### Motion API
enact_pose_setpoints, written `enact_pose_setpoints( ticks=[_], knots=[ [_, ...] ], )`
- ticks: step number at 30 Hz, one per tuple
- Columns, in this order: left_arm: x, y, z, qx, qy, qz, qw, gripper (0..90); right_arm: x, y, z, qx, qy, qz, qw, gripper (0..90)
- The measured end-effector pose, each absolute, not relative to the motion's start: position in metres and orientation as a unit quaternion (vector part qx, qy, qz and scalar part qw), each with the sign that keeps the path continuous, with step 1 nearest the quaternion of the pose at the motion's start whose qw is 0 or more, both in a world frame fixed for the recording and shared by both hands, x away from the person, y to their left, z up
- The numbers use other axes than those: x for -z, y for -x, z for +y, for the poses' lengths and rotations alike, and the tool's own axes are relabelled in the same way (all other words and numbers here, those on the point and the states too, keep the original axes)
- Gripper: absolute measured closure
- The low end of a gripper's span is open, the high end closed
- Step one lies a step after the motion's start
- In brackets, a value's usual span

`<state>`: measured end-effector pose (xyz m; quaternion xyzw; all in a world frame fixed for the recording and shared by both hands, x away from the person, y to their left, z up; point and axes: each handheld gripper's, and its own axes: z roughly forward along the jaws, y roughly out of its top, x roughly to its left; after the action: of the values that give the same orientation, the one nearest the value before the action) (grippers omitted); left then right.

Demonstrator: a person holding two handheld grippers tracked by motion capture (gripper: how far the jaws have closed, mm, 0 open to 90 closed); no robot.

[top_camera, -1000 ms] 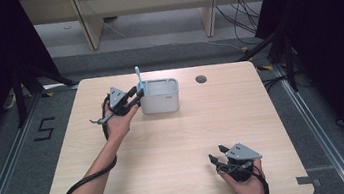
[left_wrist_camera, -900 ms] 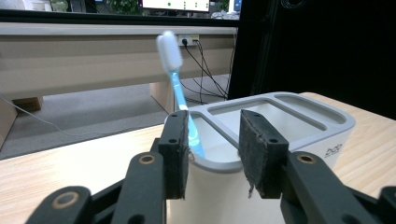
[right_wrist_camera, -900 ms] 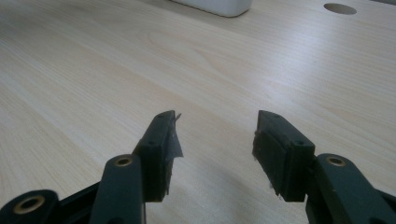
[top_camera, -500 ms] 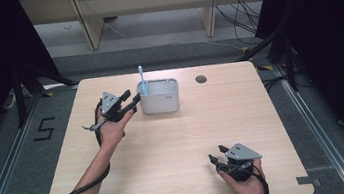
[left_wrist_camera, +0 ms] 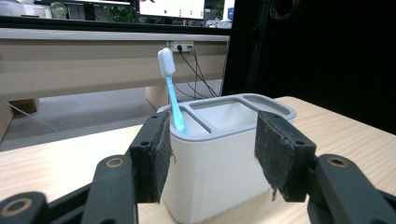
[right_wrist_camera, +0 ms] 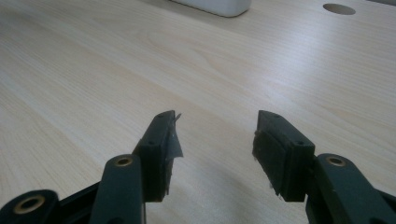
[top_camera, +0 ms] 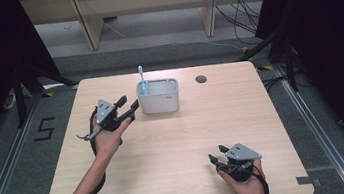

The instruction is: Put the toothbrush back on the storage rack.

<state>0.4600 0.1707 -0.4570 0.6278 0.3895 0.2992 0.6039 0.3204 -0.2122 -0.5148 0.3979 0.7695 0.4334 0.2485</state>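
Note:
A white holder (top_camera: 159,97) with compartments stands at the back middle of the table. A light blue toothbrush (top_camera: 142,80) stands upright in its left compartment, white head up (left_wrist_camera: 166,61). My left gripper (top_camera: 129,106) is open just left of the holder, a short gap away. In the left gripper view the holder (left_wrist_camera: 219,154) sits beyond the open gripper (left_wrist_camera: 212,154) with nothing between its fingers. My right gripper (top_camera: 218,153) rests open near the table's front right edge. It (right_wrist_camera: 215,142) holds nothing over bare wood.
A round cable hole (top_camera: 201,79) is in the tabletop right of the holder. The wooden table (top_camera: 176,147) has free room across its middle. Behind it lie a floor, table legs and cables.
My left gripper let go of the toothbrush, which now stands in the holder, and drew back to the left and toward the person. The right gripper has not moved.

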Motion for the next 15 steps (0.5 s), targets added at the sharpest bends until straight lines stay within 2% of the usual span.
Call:
enact_pose_setpoints(
  ticks=[15],
  knots=[
    [0.471, -0.414, 0.178, -0.299, -0.648, 0.375, 0.592, 43.7, 0.515, -0.32, -0.212, -0.433, -0.398, 0.77, 0.249, 49.0]
  ],
)
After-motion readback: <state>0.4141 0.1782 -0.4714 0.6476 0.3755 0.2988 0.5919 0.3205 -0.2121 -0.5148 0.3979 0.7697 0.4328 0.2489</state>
